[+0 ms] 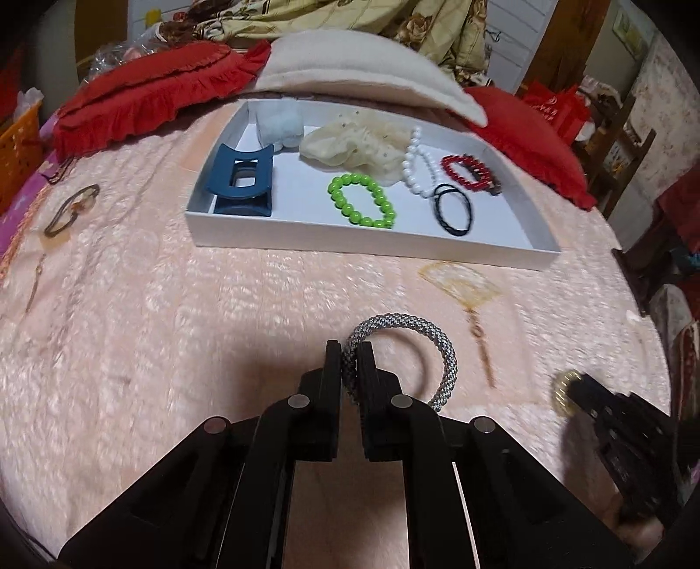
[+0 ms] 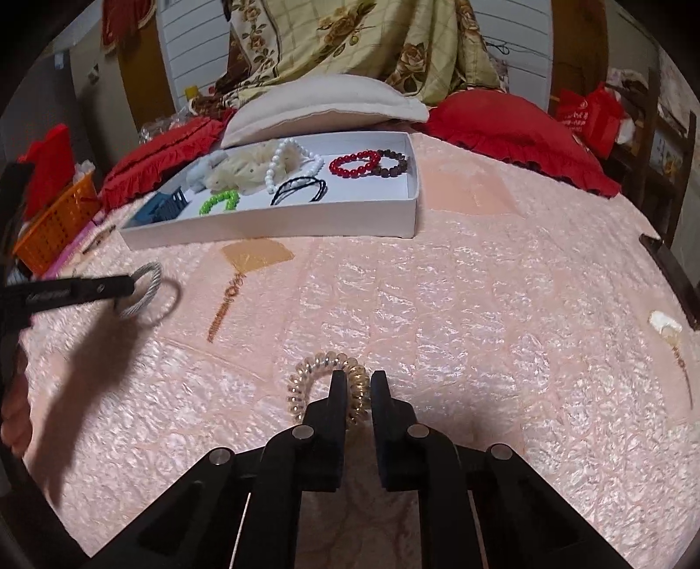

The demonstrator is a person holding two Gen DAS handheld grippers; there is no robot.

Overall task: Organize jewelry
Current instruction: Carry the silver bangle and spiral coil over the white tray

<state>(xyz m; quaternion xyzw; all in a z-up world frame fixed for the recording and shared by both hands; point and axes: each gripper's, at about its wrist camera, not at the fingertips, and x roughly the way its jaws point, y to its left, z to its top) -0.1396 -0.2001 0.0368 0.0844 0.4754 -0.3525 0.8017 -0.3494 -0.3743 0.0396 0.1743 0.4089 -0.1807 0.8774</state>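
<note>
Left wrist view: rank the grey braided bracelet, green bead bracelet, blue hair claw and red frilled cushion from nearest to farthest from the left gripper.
1. grey braided bracelet, clamped in the left gripper.
2. green bead bracelet, near the tray's front wall.
3. blue hair claw, at the tray's left end.
4. red frilled cushion, beyond the tray, far left.

Red ruffled pillows (image 1: 144, 94), a cream pillow (image 2: 323, 103) and a floral quilt (image 2: 372, 39).

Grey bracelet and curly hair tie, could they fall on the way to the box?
Maybe. The left gripper pinches the grey bracelet only at one edge, so it might swing loose. The right gripper squeezes a springy hair tie that could pop out. The box is crowded; dropping them may tangle the beads.
</note>
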